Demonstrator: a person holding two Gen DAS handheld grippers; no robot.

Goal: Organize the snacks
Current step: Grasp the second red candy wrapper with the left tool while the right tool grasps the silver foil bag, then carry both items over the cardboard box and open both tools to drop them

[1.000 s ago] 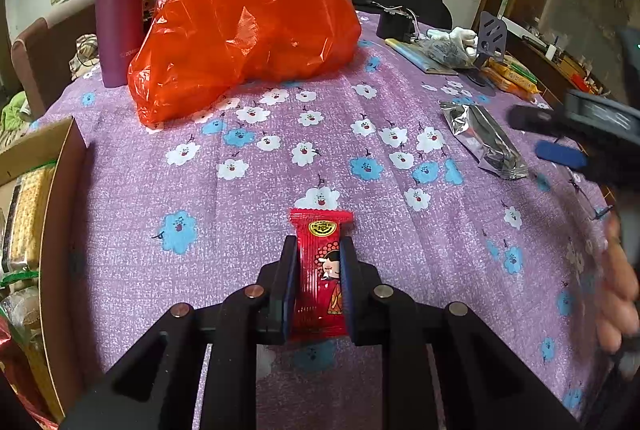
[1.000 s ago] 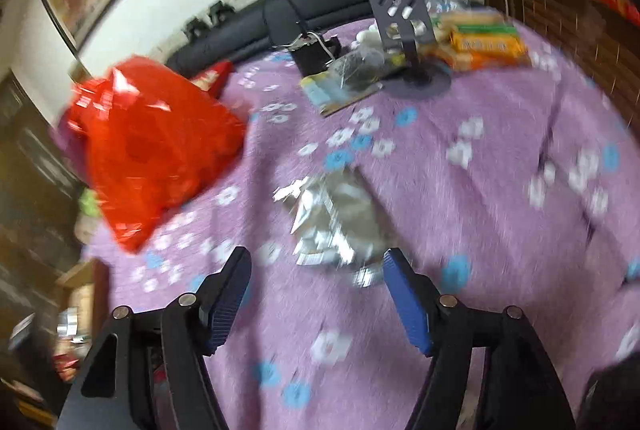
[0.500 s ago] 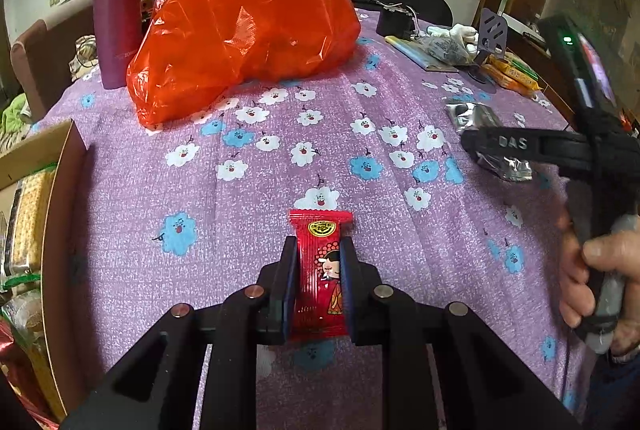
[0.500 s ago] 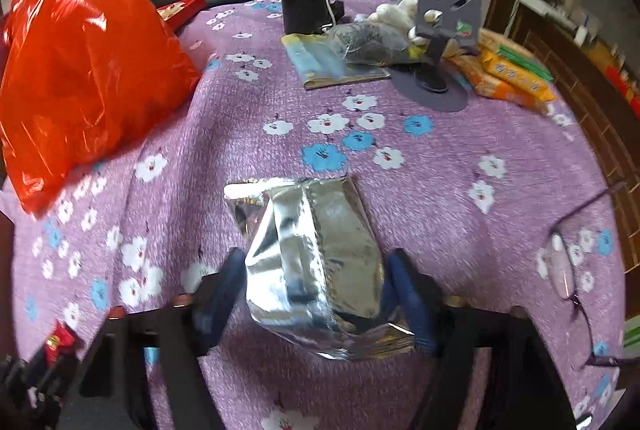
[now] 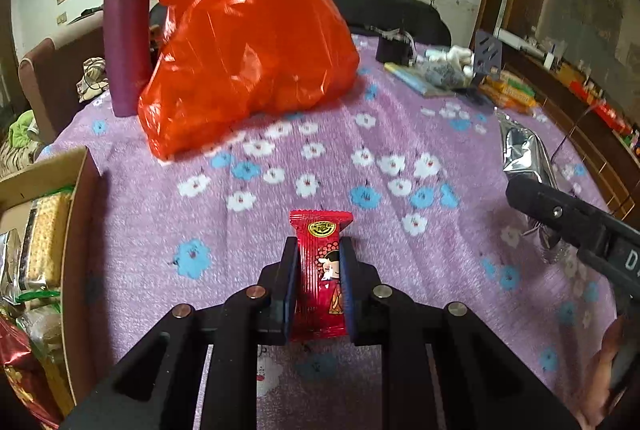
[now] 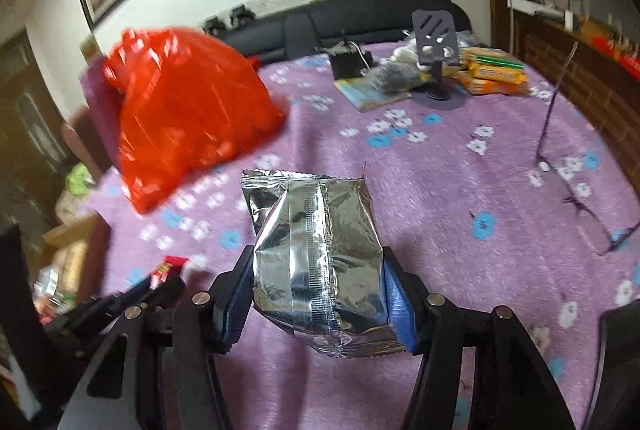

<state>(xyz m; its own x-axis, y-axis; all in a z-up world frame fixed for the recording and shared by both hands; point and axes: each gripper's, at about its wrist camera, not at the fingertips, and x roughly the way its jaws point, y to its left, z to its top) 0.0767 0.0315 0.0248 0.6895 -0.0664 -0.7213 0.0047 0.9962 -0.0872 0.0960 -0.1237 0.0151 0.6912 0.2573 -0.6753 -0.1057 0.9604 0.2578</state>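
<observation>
My left gripper is shut on a small red snack packet with a cartoon figure, held just above the purple flowered tablecloth. My right gripper is shut on a silver foil snack bag, lifted off the cloth. The foil bag also shows at the right of the left wrist view, with the right gripper's arm below it. The red packet shows small at the left of the right wrist view. A cardboard box with several snacks stands at the left edge.
A big red plastic bag and a purple flask stand at the back left. A phone stand, orange packets, a booklet and a dark pouch lie at the back right. Glasses lie at the right.
My right gripper closed on the foil bag and lifted it off the cloth. My left gripper rose a little with the red packet still held.
</observation>
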